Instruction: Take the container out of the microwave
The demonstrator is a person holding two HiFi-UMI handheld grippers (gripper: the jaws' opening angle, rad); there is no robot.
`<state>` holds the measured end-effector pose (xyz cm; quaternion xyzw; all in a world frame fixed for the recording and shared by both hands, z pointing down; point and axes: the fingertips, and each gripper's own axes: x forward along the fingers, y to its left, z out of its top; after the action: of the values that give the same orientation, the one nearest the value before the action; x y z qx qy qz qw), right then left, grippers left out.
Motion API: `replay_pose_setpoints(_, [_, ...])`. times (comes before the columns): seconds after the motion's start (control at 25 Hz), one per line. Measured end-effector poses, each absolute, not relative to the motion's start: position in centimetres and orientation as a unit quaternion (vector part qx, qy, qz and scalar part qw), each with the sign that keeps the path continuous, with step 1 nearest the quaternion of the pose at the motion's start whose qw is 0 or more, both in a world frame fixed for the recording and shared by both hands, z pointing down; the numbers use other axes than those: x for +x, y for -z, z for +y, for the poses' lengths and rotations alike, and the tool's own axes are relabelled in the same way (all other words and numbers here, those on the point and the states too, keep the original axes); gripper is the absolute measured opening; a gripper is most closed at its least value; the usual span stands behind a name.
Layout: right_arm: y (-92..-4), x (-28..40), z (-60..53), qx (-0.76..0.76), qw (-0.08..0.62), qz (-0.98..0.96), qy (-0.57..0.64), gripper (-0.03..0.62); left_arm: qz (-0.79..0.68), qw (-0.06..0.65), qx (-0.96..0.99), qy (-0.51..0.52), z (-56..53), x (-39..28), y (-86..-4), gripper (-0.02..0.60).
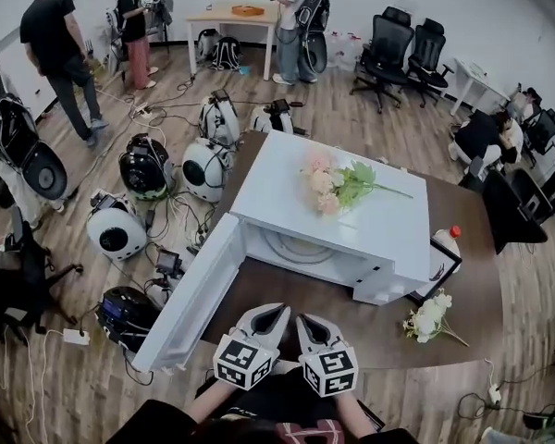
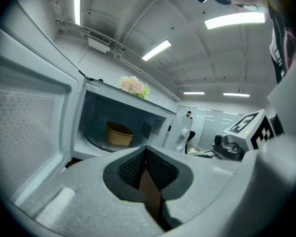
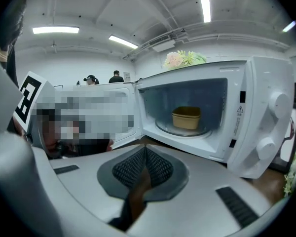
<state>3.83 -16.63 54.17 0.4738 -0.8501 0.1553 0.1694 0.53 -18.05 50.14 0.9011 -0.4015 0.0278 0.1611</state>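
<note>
Your left gripper (image 1: 274, 313) and right gripper (image 1: 307, 322) hover empty, jaws pressed together; the boxy white microwave (image 1: 287, 183) stands open, its tan plastic container (image 3: 186, 117) not yet grasped.

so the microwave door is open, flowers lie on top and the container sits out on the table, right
Not quite: the container sits inside the microwave, on its turntable, not on the table. The right gripper view shows it. The door is open and the flowers do lie on top.
</note>
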Motion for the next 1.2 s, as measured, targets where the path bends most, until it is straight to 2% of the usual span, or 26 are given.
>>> replay_pose_setpoints(0.44, [-53.3,4.0,-20.0,0.502,0.189,-0.835,-0.122,0.037,-0.417,0.18,0.89,-0.03,-20.2,-1.6,-50.9,0.009])
replay_pose_setpoints(0.6, [-52.1,3.8,-22.4,0.493,0.218,-0.84,-0.06,0.137,-0.435,0.186,0.881,-0.019,-20.9,-1.7,-50.3,0.009])
replay_pose_setpoints(0.76, [-52.0,3.9,-25.0,0.479,0.261,-0.838,-0.015,0.172,-0.437,0.187,0.88,-0.02,-21.2,-1.4,-50.4,0.009])
replay_pose_setpoints(1.2, [-53.1,4.3,-31.0,0.469,0.355,-0.805,0.076,0.189,-0.452,0.196,0.87,-0.03,-21.8,-2.3,-51.1,0.009])
